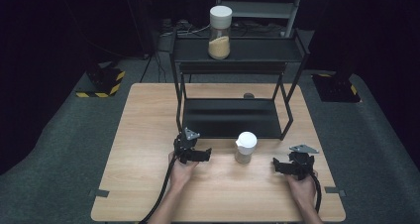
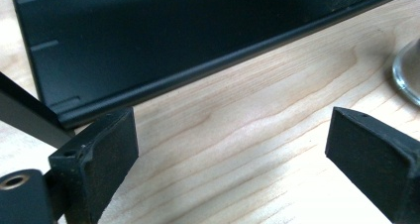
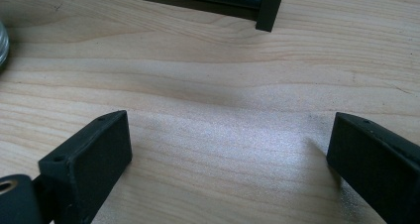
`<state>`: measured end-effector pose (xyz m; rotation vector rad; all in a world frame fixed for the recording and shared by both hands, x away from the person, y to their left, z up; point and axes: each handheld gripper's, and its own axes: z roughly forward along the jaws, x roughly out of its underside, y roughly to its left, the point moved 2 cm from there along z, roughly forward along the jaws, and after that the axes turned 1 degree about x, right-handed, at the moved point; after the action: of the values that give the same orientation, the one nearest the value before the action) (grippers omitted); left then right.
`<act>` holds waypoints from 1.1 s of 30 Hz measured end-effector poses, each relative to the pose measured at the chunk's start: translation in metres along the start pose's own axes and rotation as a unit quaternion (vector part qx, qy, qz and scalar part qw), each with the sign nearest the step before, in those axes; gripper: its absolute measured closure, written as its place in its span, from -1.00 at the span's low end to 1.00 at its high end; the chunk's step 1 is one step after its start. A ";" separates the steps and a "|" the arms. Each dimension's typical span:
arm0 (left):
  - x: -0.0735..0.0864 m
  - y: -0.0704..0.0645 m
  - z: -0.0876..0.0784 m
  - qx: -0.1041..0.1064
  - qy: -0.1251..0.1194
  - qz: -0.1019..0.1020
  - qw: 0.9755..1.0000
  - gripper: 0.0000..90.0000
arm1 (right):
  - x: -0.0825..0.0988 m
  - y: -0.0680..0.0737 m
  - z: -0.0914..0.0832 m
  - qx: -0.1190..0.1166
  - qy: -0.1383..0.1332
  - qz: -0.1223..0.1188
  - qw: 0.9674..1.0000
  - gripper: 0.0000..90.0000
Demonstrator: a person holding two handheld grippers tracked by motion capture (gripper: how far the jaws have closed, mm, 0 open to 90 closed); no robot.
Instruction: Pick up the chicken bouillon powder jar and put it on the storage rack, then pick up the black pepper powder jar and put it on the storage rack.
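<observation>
Dark room all around, grey carpet on the floor, and we're working at a light wooden table (image 1: 148, 135) with a black two-tier metal rack (image 1: 233, 117) standing on its far half. Up on the rack's top shelf sits a tall jar (image 1: 219, 32) with a white lid and some tan powder in the bottom half.

What we're dealing with is the small jar (image 1: 245, 147) with the white cap, standing upright on the table just in front of the rack's lower shelf, roughly between our two hands. Nothing is touching it.

Our left gripper (image 1: 197, 153) is just beside the rack's front left leg, to the left of the small jar and near it. From its own camera, the left gripper (image 2: 233, 149) has its jaws spread wide with only bare wood between them; the rack's lower edge runs across the top and a bit of the glass base of the small jar (image 2: 408, 78) peeks in at the right edge.

Our right gripper (image 1: 285, 167) sits off to the right of the jar, a little farther away. Its own view shows the right gripper (image 3: 228, 152) also wide open over bare table, holding nothing.
</observation>
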<state>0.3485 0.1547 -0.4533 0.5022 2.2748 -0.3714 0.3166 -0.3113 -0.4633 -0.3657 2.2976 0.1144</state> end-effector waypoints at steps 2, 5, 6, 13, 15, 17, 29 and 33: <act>0.002 0.000 0.003 -0.002 0.002 -0.005 1.000 -0.86 | 0.000 0.000 0.000 0.000 0.000 0.000 1.000 -0.94; 0.005 -0.001 0.007 -0.006 0.007 -0.011 1.000 -0.86 | 0.000 0.000 0.000 0.000 0.000 0.000 1.000 -0.94; 0.006 -0.001 0.008 -0.009 0.008 -0.011 1.000 -0.86 | 0.000 0.000 0.000 0.000 0.000 0.000 1.000 -0.94; 0.014 -0.011 0.009 -0.028 -0.002 0.006 1.000 -0.85 | 0.000 0.000 0.000 0.000 0.000 0.000 1.000 -0.94; 0.013 -0.015 0.010 -0.036 0.002 0.014 0.999 -0.85 | 0.000 0.000 0.000 0.000 0.000 0.000 1.000 -0.94; 0.013 -0.016 0.011 -0.037 0.002 0.015 0.999 -0.85 | 0.000 0.000 0.000 0.000 0.000 0.000 1.000 -0.94; 0.012 -0.020 0.012 -0.042 0.008 0.025 0.999 -0.87 | -0.001 0.001 -0.001 -0.001 0.001 -0.003 1.000 -0.90; 0.012 -0.020 0.012 -0.042 0.008 0.026 0.999 -0.87 | 0.001 -0.001 -0.007 -0.038 -0.013 -0.020 0.999 -0.92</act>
<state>0.3386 0.1352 -0.4679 0.5210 2.2772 -0.2460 0.3112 -0.3141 -0.4593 -0.4458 2.2636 0.1854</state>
